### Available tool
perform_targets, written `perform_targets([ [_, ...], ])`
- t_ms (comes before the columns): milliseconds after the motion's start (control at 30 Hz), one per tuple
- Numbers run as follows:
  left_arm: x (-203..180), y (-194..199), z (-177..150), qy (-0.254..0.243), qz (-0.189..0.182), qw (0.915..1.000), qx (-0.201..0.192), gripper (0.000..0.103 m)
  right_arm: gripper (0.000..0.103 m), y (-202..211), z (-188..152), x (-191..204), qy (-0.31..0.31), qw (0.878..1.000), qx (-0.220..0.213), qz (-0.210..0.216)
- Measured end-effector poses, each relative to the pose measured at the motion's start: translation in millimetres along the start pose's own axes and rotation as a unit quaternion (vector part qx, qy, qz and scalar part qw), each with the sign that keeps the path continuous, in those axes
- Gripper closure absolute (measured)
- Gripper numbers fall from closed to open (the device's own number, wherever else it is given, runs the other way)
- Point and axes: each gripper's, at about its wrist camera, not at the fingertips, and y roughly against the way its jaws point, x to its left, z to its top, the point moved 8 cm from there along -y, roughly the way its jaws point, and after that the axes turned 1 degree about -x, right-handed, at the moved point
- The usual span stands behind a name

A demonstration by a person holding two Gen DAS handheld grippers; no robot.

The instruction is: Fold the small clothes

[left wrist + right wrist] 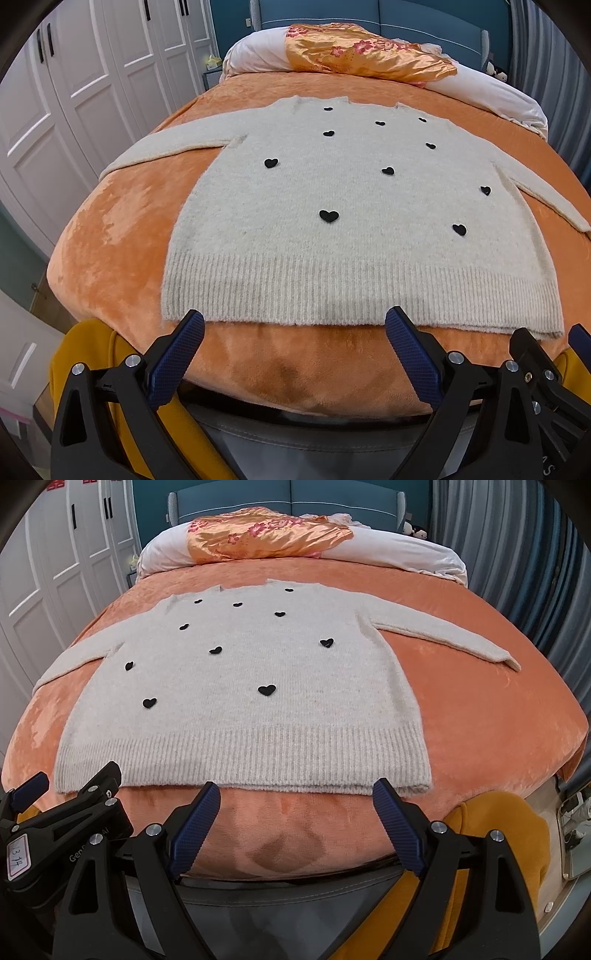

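Observation:
A cream knitted sweater [343, 206] with small black hearts lies flat on an orange bed cover, front up, both sleeves spread out to the sides, ribbed hem nearest me. It also shows in the right wrist view [243, 686]. My left gripper [295, 325] is open and empty, hovering just before the hem, toward its left half. My right gripper [297, 794] is open and empty, just before the hem's right half. The right gripper's side shows at the left view's right edge [535, 354]; the left gripper shows at the right view's left edge [74, 805].
The orange bed cover [122, 236] drops off at the near edge and both sides. A white duvet with an orange flowered cloth [362, 55] lies at the head end. White wardrobe doors [55, 92] stand on the left. Yellow clothing [495, 834] shows below the grippers.

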Motion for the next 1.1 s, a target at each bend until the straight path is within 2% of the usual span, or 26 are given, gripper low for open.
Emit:
perform_targets([
  [1100, -5, -11, -8, -0.006, 0.000, 0.9999, 0.016, 0.008, 0.021, -12, -8, -3, -0.011, 1.000, 0.019, -0.003],
])
